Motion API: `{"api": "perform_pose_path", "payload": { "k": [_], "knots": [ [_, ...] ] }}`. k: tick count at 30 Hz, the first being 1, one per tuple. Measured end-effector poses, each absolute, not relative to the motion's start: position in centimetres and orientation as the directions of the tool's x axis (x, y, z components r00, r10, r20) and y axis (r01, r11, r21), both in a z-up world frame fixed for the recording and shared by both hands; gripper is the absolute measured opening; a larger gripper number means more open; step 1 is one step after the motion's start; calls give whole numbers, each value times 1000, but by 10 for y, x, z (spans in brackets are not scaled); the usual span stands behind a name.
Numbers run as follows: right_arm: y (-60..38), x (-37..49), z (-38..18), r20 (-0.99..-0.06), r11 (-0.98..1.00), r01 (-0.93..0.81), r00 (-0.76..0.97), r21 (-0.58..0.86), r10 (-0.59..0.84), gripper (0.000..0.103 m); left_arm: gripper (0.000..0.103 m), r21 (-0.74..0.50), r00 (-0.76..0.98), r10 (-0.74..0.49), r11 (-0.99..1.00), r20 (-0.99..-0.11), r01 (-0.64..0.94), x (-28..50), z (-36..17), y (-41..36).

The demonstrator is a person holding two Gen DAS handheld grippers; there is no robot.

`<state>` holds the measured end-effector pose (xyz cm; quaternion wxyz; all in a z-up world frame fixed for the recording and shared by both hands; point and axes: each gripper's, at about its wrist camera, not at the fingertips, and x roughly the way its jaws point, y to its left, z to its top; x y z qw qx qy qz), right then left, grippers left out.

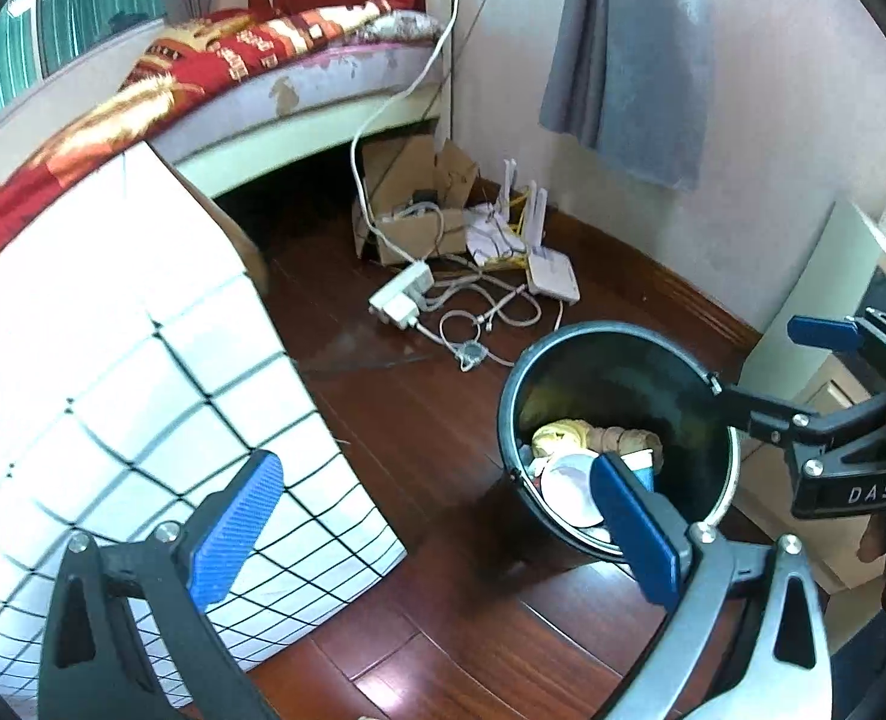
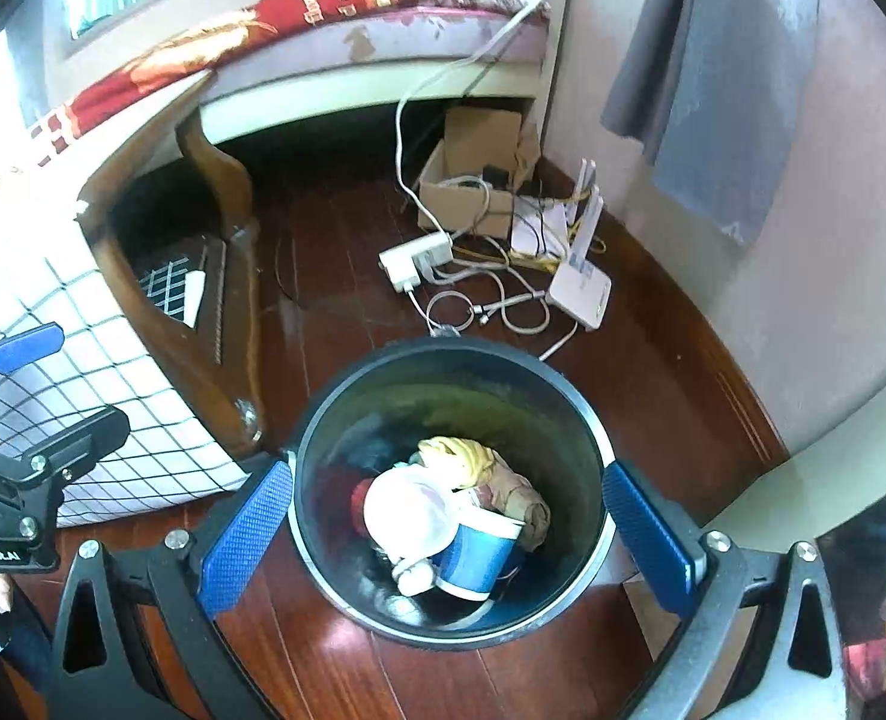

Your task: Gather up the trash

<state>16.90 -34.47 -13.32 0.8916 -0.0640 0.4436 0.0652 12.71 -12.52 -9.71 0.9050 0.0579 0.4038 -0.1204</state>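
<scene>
Fingers (image 2: 245,534) of the right gripper (image 2: 449,534) hang spread and empty over the dark bin (image 2: 587,414), probably for dropping trash, where a blue paper cup (image 2: 473,558) lies, while the left gripper (image 1: 437,516), also spread, holds nothing beside it.

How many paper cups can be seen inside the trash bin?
1. A blue-and-white paper cup lies tilted at the near side of the trash bin, beside a white lid. Others may be hidden underneath.
</scene>
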Motion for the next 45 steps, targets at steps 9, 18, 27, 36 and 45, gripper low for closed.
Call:
{"api": "perform_pose_path", "payload": {
  "k": [9, 18, 27, 36, 45],
  "knots": [
    [-309, 133, -51, -732, 978, -184, 680, -103, 50, 103, 102, 24, 718, -158, 971, -677, 237, 98, -30, -103],
    [-296, 76, 28, -653, 988, -131, 756, -85, 45, 103, 102, 16, 793, -153, 979, -590, 202, 51, 32, -82],
    [-280, 23, 70, -606, 988, -125, 794, -93, 43, 103, 103, 29, 838, -140, 983, -528, 182, 0, 70, -70],
    [-281, -22, 104, -550, 989, -115, 834, -97, 43, 103, 103, 31, 874, -134, 985, -467, 167, -31, 94, -60],
    [-290, -38, 120, -520, 990, -91, 854, -107, 22, 103, 103, 24, 895, -128, 988, -428, 153, -42, 105, -57]
  ]
}}
